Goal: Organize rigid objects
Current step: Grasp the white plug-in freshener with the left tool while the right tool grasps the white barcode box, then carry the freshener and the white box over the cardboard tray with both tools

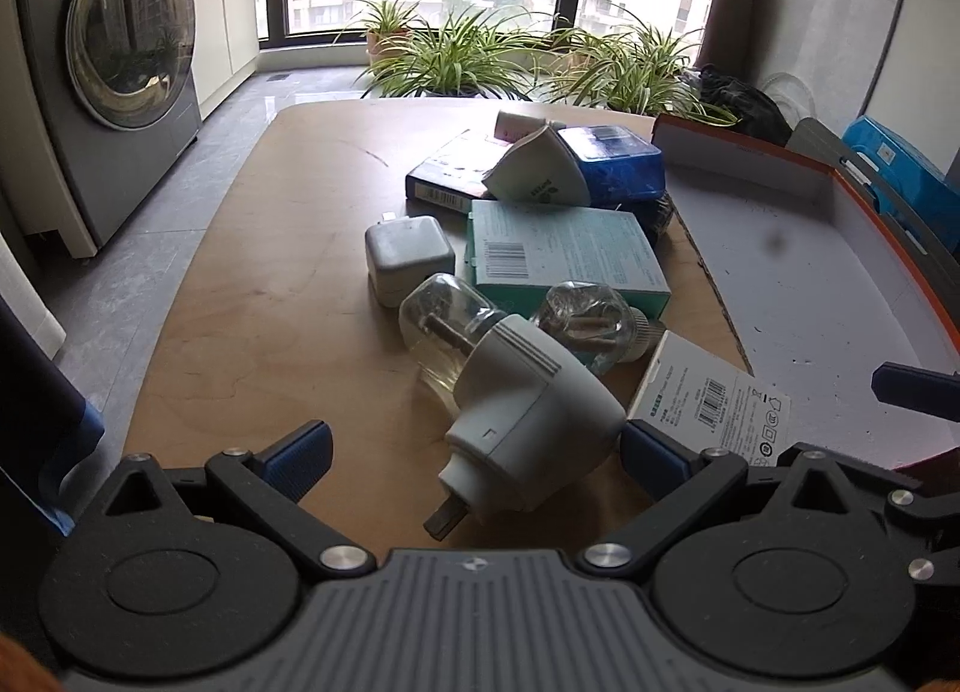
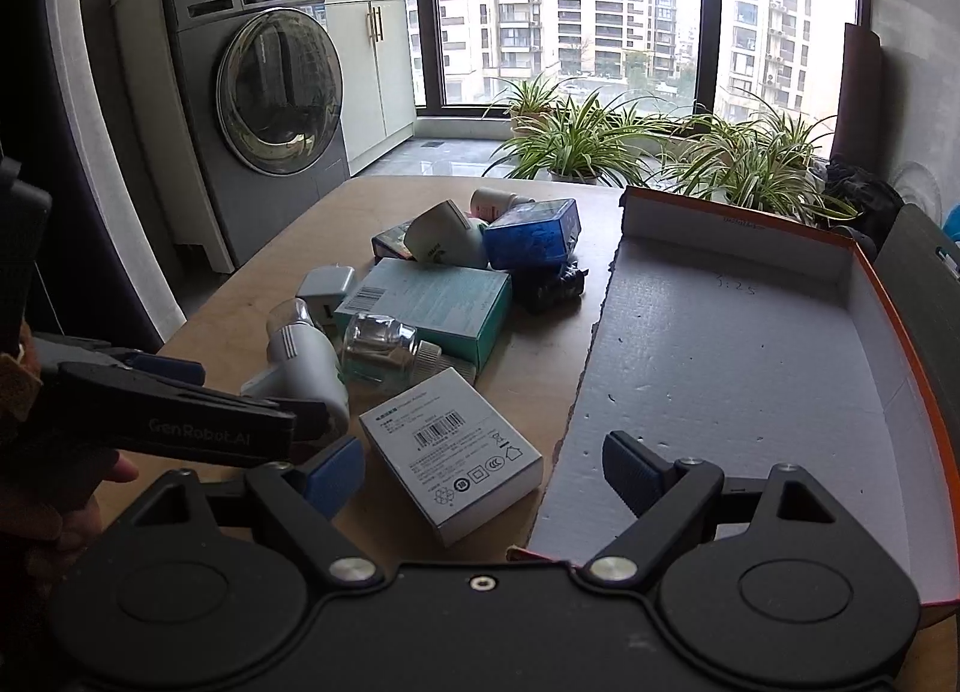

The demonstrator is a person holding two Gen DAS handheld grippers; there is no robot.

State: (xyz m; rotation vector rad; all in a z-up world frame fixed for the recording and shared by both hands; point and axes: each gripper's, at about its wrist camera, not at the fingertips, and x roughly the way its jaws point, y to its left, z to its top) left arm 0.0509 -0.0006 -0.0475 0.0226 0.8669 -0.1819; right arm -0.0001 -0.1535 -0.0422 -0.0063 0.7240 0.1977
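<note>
Between left jaws, plug-in vaporizer (image 1: pixel 528 410), prongs rearward.

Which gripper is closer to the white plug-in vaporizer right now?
Left. The left gripper is open with the white plug-in vaporizer lying between its fingers. The right gripper is open farther off, over the white barcode box beside the tray.
</note>
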